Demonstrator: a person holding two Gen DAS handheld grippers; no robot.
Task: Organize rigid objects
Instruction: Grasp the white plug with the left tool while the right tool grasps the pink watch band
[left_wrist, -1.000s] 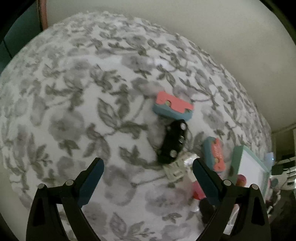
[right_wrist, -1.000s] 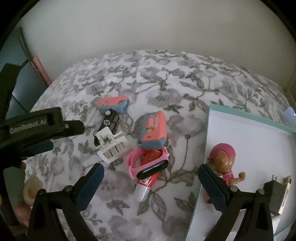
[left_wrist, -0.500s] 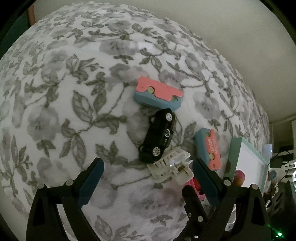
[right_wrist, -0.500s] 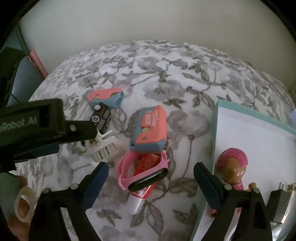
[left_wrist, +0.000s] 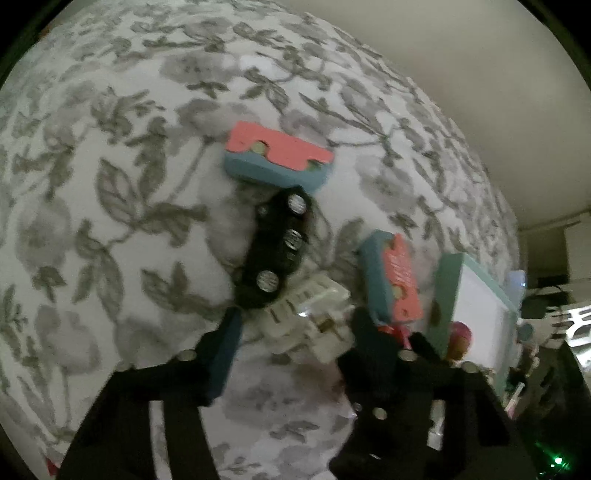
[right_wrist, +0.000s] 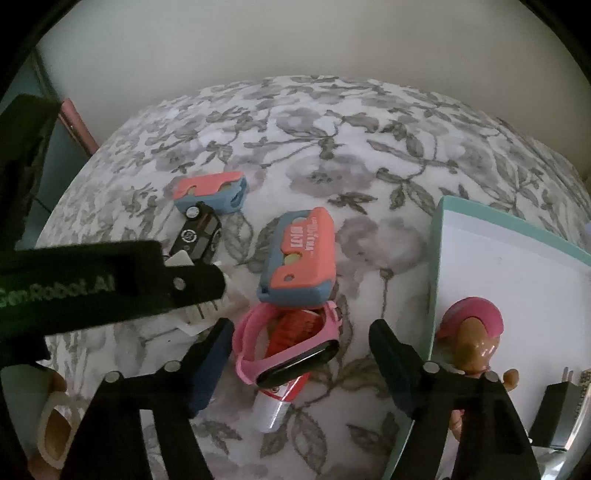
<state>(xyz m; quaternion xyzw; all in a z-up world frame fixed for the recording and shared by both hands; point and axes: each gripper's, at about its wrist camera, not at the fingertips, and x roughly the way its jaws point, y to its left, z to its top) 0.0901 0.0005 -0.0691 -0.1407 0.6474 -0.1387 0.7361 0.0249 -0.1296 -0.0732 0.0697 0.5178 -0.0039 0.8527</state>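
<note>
- Nearest, in the right wrist view, the right gripper (right_wrist: 301, 339) points down at a floral cloth (right_wrist: 332, 140); its jaws are apart and closing, with a pink watch (right_wrist: 291, 354) between them but not yet pressed by either pad.
- Under the watch lies a red and white tube (right_wrist: 280, 398), its cap end toward the camera.
- Left of these, the left gripper (right_wrist: 199, 280) reaches in from the side over a white plastic piece (right_wrist: 207, 306).
- At the lower left edge, part of a hand (right_wrist: 55, 424) shows.
- In the left wrist view, the left gripper (left_wrist: 295, 325) has its jaws apart and closing, with the white plastic piece (left_wrist: 314, 314) between them; whether the pads touch it I cannot tell, as the picture is blurred.
- Just beyond the white piece lies a black toy car (left_wrist: 277, 254), on its side, wheels showing.
- Touching the car's far end is a pink and blue case (left_wrist: 277, 160).
- A second pink and blue case (right_wrist: 299, 258) lies just beyond the watch, toward the middle of the cloth.
- To the right stands a white tray with a teal rim (right_wrist: 436, 258); a doll with pink hair (right_wrist: 476, 339) and a black plug (right_wrist: 557, 413) lie in it.
- Farthest back, a plain pale wall (right_wrist: 295, 44) rises behind the cloth.
</note>
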